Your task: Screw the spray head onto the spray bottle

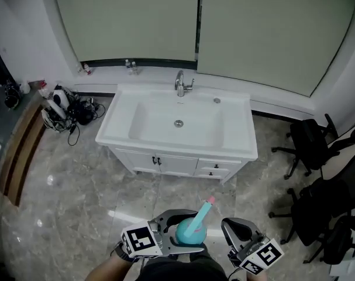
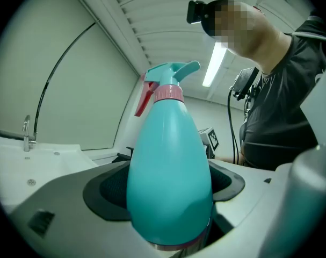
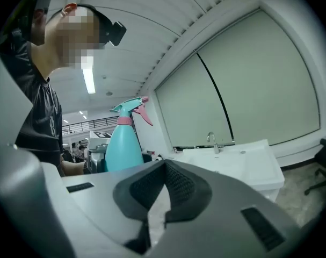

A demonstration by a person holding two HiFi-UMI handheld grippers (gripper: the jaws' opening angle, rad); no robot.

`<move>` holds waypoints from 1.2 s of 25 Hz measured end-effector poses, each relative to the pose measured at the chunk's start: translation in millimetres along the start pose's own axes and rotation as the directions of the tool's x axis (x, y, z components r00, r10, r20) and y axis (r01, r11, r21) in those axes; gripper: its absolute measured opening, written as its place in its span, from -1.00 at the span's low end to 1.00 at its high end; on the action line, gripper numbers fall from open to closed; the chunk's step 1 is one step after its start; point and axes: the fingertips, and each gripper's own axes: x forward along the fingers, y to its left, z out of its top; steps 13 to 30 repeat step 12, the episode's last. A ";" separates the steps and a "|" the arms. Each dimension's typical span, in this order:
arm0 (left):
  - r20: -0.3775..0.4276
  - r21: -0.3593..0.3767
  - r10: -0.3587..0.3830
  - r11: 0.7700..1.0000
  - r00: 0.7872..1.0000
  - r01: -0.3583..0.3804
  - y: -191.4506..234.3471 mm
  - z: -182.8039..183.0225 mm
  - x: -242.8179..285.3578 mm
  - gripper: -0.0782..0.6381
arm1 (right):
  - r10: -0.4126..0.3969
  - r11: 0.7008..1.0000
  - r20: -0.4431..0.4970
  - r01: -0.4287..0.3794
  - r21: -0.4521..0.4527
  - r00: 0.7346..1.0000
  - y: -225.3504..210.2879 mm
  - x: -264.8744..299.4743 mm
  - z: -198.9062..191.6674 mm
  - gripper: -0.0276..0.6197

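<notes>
Nearest the person, the left tongs are clamped on the lower body of the spray bottle. The dark pads press against its teal sides just above the base. The bottle is held in the air, low in the head view and directly in front of the person.

The bottle's long axis is close to upright, base down between the jaws. The spray head is uppermost, sitting on the neck over a pink collar. How tightly it is screwed on cannot be told. In the left gripper view the nozzle points right and the red trigger hangs to the left. In the head view the top leans away from the person, towards the sink.

The right tongs are beside the bottle on its right and clear of it. Their jaws are fully together with nothing between them.

Below and beyond is a marble-patterned floor. Further off stands a white sink cabinet with a chrome tap at its rear edge. A heap of cables lies to its left, and black office chairs stand to its right.
</notes>
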 end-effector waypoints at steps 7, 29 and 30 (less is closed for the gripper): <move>0.010 0.083 0.011 0.996 1.000 -0.012 -18.9 5.2 -20.7 0.34 | -0.028 0.995 0.071 0.035 -0.097 0.997 21.2 -1.8 25.9 -0.91; 0.020 0.066 0.005 0.998 1.000 -0.006 -48.4 18.3 -0.8 0.34 | -0.045 0.991 0.081 0.055 -0.119 0.996 28.0 -32.8 43.2 -0.91; 0.020 0.066 0.005 0.998 1.000 -0.006 -48.4 18.3 -0.8 0.34 | -0.045 0.991 0.081 0.055 -0.119 0.996 28.0 -32.8 43.2 -0.91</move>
